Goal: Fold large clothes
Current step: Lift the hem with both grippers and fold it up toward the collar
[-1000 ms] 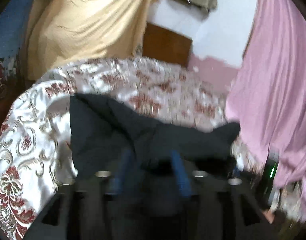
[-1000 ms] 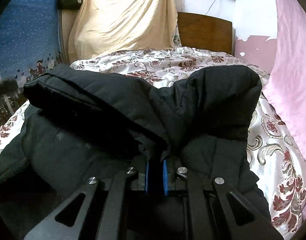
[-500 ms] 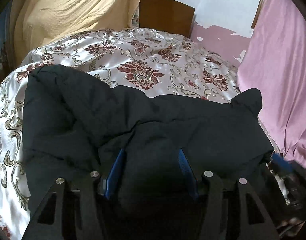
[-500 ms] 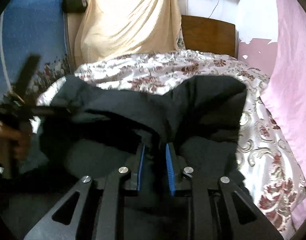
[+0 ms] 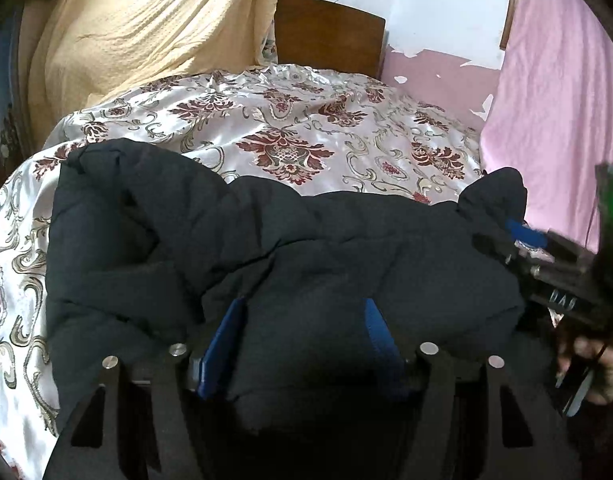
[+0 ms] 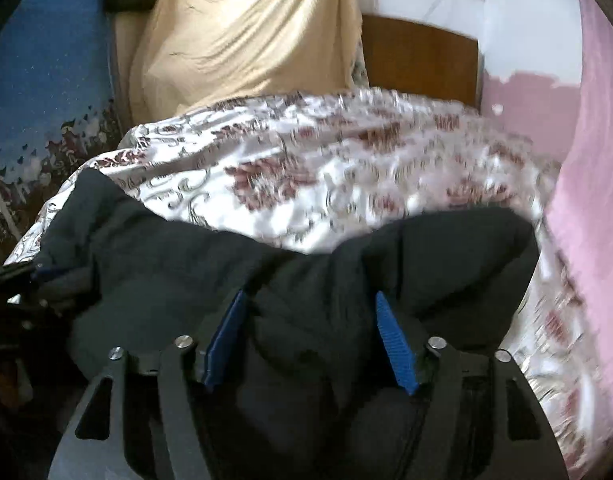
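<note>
A black padded jacket [image 5: 266, 248] lies bunched in a folded heap on the near part of the floral bedspread [image 5: 306, 128]. My left gripper [image 5: 302, 308] is open, its blue pads wide apart over the jacket's near edge. My right gripper [image 6: 310, 304] is open too, its pads astride a fold of the same jacket [image 6: 386, 264]. The right gripper also shows at the right edge of the left wrist view [image 5: 526, 236], held in a hand. The left gripper shows dimly at the left edge of the right wrist view [image 6: 30, 276].
A wooden headboard [image 5: 330, 32] stands at the far end of the bed. A yellow cloth [image 5: 146, 28] hangs at the back left. A pink curtain [image 5: 554, 92] hangs close along the right side. A blue patterned hanging [image 6: 46, 60] is at the left.
My right gripper has opened and let go of the jacket fold. My left gripper stays open. The jacket has settled lower on the bed, and more bedspread shows beyond it.
</note>
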`<action>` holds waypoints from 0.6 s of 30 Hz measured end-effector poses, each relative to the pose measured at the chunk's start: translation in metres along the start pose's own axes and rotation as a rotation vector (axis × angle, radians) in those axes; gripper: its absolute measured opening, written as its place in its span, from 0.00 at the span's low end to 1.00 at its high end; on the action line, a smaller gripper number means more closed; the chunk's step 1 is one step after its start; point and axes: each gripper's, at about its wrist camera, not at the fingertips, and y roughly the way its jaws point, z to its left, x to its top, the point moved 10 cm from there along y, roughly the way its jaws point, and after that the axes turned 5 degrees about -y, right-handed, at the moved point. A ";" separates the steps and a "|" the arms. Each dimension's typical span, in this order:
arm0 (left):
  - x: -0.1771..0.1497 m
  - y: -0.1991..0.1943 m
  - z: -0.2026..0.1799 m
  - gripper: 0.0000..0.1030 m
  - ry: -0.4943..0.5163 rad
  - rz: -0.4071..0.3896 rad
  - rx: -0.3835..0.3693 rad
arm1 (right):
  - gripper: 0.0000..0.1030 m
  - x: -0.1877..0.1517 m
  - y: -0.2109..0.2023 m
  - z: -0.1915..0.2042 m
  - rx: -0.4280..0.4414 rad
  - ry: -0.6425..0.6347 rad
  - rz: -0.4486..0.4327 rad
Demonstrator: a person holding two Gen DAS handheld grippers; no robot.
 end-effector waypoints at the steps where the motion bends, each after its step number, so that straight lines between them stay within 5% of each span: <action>1: 0.000 0.002 0.000 0.63 0.016 -0.004 0.005 | 0.61 -0.004 0.004 0.000 0.004 0.000 -0.002; 18: 0.003 0.040 0.000 0.64 0.097 -0.072 0.073 | 0.63 -0.032 0.062 0.000 -0.009 -0.004 0.037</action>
